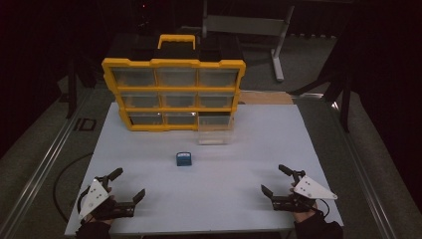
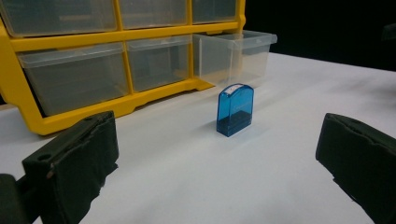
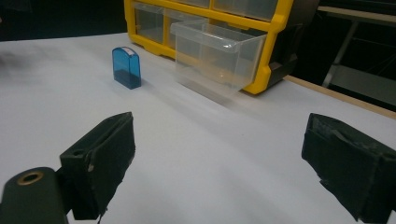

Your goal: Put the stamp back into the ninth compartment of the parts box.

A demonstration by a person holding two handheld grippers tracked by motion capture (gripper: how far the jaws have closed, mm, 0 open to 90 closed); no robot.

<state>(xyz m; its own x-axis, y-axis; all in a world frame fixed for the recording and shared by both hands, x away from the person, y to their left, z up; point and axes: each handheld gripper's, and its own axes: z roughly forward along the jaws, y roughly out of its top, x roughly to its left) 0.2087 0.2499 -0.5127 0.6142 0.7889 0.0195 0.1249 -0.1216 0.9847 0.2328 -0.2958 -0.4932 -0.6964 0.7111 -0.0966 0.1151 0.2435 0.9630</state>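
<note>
left gripper point(image 1: 130, 185): my fingers spread wide, grasping nothing
right gripper point(image 1: 272, 180): released too, over table point(image 1: 224, 209)
blue case point(image 1: 183, 159): upright between me and yellow organizer point(image 1: 174, 92)

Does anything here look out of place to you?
One clear drawer at the bottom right of the yellow organizer sticks out while the others sit flush. A small blue case stands alone on the white table.

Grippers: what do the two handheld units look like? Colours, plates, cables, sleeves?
Both match: the left gripper and right gripper are black, each with two blocky black jaws faced with worn dark pads. Each carries a pale grey three-cornered plate with small dark dots on top. A dark cable loops from the left one. The person wears dark sleeves.
</note>
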